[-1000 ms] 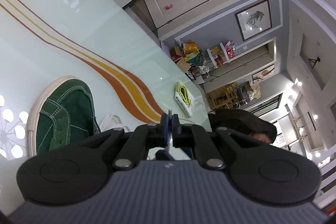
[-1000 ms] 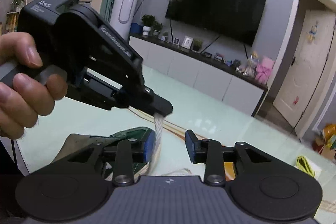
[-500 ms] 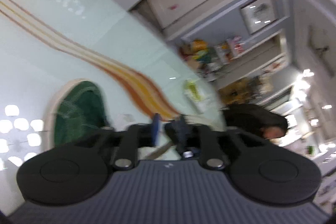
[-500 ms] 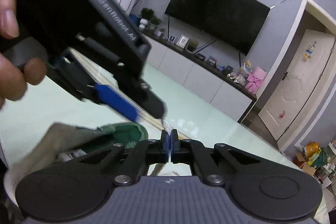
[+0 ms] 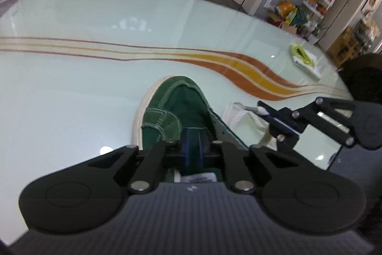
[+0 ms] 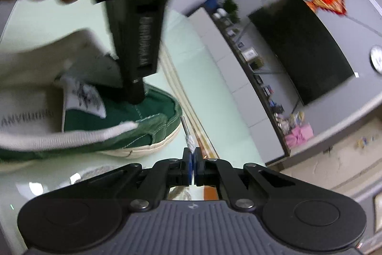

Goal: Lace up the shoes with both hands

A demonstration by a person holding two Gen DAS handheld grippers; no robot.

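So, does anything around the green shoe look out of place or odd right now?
Mostly one thing: the green suede shoe has empty eyelets, and its white lace hangs loose off the side, its tip pinched in the shut right gripper. The left gripper reaches into the shoe's opening. No damage or spill shows.

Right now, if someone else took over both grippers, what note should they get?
Left gripper: down on the green shoe, apparently shut on its tongue.
Right gripper: shut on the white lace just behind its tip, held beside the shoe's toe.
The rest of the lace lies loose on the glass table, to the right of the shoe.
Done: lace end gripped, shoe steadied.
Left: no lace crosses the tongue in view, so threading the eyelets seems still to do.
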